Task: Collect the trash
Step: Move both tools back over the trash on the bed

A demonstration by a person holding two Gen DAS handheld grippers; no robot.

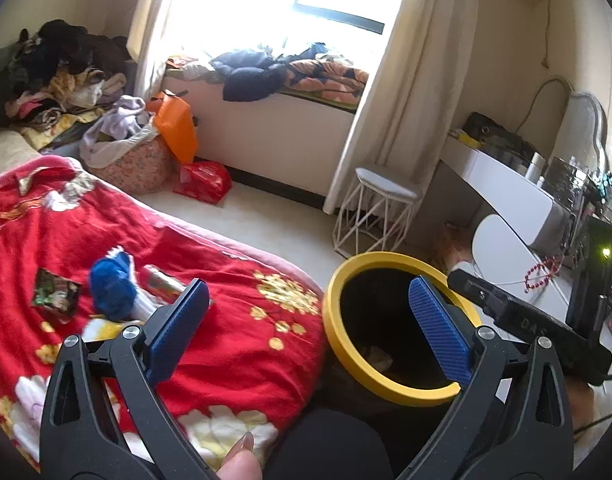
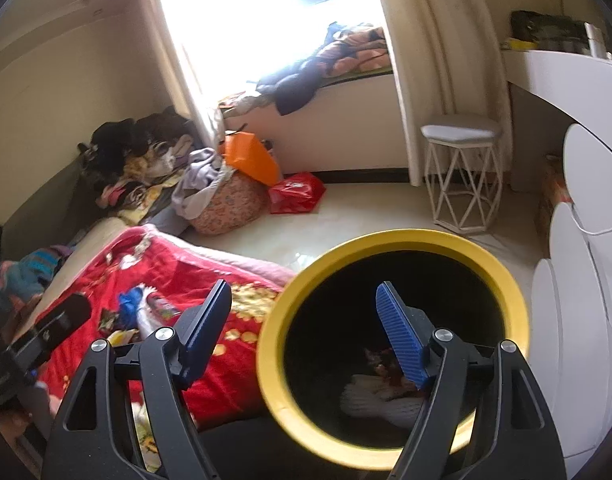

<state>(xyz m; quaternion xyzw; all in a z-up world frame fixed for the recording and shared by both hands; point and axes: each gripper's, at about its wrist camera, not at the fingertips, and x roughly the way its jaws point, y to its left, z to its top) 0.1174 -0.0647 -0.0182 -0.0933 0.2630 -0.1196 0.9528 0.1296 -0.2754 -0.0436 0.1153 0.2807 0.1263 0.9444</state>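
While both grippers hung empty, three pieces of trash lay close together on the red blanket (image 1: pixel 234 344): one dark green wrapper (image 1: pixel 56 294), one blue-and-white packet (image 1: pixel 116 292) and one shiny wrapper (image 1: pixel 162 282). The left gripper (image 1: pixel 306 328) stood with its jaws spread wide, nothing between them. To its right stood one yellow-rimmed bin (image 2: pixel 389 344), pale crumpled trash (image 2: pixel 379 402) already at its bottom. The right gripper (image 2: pixel 304 334) was likewise released, above the rim. Probably best: swing back over the blanket, approach one wrapper low and pinch it alone.
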